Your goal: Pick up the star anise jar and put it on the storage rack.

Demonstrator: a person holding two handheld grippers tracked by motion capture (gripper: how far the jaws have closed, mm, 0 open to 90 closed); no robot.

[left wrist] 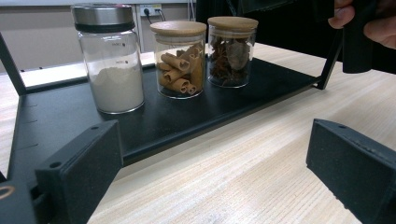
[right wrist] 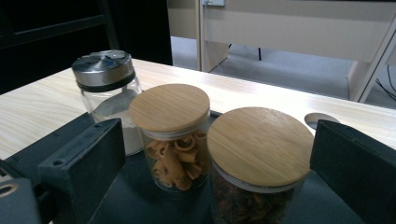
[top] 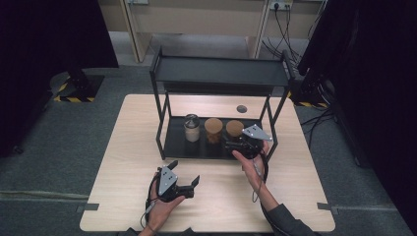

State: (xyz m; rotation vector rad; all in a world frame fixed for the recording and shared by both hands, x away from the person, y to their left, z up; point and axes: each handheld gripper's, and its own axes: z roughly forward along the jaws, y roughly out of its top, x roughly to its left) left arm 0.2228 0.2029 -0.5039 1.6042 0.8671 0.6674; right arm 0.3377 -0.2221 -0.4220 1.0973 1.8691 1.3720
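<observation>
Now the right hand-held gripper (top: 235, 144) hovers with jaws released around the star anise jar (right wrist: 259, 163) on the black rack's lower shelf (top: 196, 146), seemingly without touching; the left hand-held gripper (top: 185, 175) rests released above the tabletop (top: 216, 196).

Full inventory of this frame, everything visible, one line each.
Table: 1, light wood, centre of the floor area.
Shelf rack: 1, black, two tiers, at the back of the table.
Metal-lid jar: 1, clear with white powder, left on the lower shelf.
Cinnamon jar: 1, clear with wooden lid, middle of the row.
Star anise jar: 1, clear with wooden lid, right of the row.
Cable hole: 1, grey, in the tabletop behind the rack.
Left hand-held gripper: 1, black, open, above the table's front.
Right hand-held gripper: 1, black, open, at the star anise jar.
</observation>
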